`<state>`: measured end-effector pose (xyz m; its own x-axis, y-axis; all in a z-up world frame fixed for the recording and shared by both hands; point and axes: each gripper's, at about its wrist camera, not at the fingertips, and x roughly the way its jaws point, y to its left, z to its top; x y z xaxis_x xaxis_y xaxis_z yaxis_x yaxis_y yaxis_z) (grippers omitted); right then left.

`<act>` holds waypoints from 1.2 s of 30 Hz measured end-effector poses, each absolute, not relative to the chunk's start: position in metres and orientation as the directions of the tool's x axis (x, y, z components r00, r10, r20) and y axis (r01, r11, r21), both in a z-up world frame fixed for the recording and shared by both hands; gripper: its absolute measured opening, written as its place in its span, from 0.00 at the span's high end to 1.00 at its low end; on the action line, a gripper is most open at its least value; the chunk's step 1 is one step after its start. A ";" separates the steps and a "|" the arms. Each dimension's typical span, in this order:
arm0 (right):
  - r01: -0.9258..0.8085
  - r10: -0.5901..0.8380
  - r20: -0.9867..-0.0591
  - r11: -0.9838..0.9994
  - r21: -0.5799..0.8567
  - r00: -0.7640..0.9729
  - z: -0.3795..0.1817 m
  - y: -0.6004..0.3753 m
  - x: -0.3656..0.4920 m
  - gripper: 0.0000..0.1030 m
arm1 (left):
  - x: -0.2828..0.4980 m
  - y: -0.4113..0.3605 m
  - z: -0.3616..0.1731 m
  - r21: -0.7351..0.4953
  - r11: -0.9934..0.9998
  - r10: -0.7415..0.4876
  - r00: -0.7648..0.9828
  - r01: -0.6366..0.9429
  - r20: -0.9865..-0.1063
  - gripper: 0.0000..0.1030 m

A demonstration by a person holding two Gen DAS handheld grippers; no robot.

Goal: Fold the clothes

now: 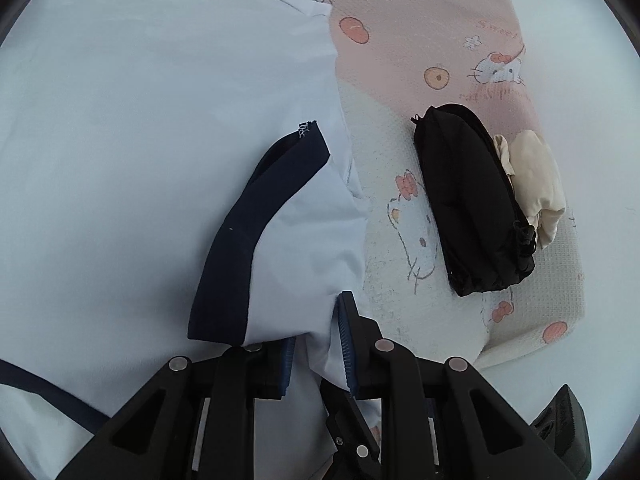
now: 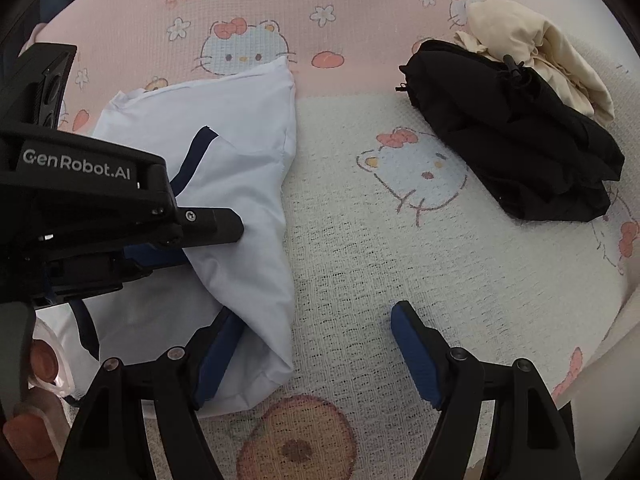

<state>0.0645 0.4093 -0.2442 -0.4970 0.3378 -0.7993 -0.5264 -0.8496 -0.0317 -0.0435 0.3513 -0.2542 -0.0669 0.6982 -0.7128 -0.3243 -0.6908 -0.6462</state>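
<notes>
Underneath everything lies a waffle-textured blanket [image 2: 360,264], pink along its far edge and cream nearer, printed with cartoon cats, flowers and round orange fruits. Across the pink band runs the writing "Sweet Dream", readable in the right wrist view; a fragment, "Sweet", shows in the left wrist view too. No containers are visible.

A white shirt [image 1: 120,140] with navy trim [image 1: 248,224] covers the left part of the blanket, partly folded, with one point reaching up onto the pink band. The left gripper [image 1: 316,344] pinches a fold of that white cloth between its blue pads. Seen from the right wrist, the gripper's black body bears the label "GenRobot.AI".

The right gripper [image 2: 312,344] is spread wide — its left finger [image 2: 220,344] touches the shirt's near edge, while the other finger stands over bare blanket, holding nothing.

Toward the blanket's far right corner sits a black folded garment [image 2: 516,140], with a cream garment [image 2: 532,48] bunched against its far side, touching it — both well apart from the shirt.
</notes>
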 end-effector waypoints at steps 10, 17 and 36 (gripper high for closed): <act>-0.454 0.446 -0.738 -0.866 -0.212 -0.506 -0.235 0.379 0.057 0.79 | -0.039 0.351 -0.239 -0.503 -0.730 0.631 -0.173 -0.462 -0.757 0.92; -0.410 0.495 -0.737 -0.855 -0.318 -0.459 -0.231 0.362 0.056 0.91 | -0.053 0.330 -0.239 -0.525 -0.738 0.628 -0.147 -0.424 -0.765 0.92; -0.507 0.148 -0.873 -0.853 0.125 -0.465 -0.235 0.408 0.075 0.91 | -0.074 0.295 -0.270 -0.742 -0.648 0.756 -0.030 -0.173 -0.654 0.92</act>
<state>0.0749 0.4077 -0.2350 -0.4646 0.1477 -0.8731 -0.5067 -0.8530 0.1253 -0.0744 0.2954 -0.2699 -0.0295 0.7563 -0.6535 -0.1734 -0.6478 -0.7418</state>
